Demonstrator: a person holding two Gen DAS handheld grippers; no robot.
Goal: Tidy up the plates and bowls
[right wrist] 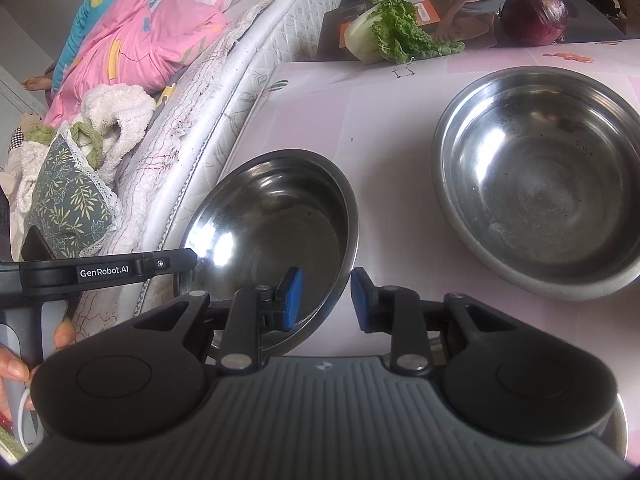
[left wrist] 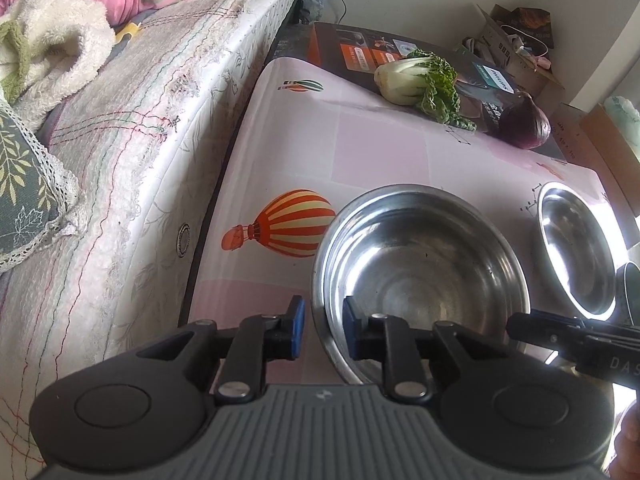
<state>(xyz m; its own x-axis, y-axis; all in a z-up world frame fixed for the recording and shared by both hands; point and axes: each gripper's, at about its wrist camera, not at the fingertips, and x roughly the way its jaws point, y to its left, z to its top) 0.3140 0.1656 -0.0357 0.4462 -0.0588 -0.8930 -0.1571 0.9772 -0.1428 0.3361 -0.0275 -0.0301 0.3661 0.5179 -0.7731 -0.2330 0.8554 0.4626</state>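
Left claw (left wrist: 323,326) apart, straddling near bowl (left wrist: 420,280) left rim; right claw (right wrist: 326,300) apart, straddling its right rim. Second bowl (right wrist: 540,176) beyond-right on table (right wrist: 380,120).

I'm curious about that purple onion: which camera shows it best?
The right wrist view: the red onion sits large and whole beside the bok choy. The left wrist view shows it smaller, near the edge.

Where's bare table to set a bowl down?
Free: the pink tablecloth between the bok choy and the near bowl, and left around the balloon print. Crowded: right side, where the second bowl sits, and the near edge with both grippers.
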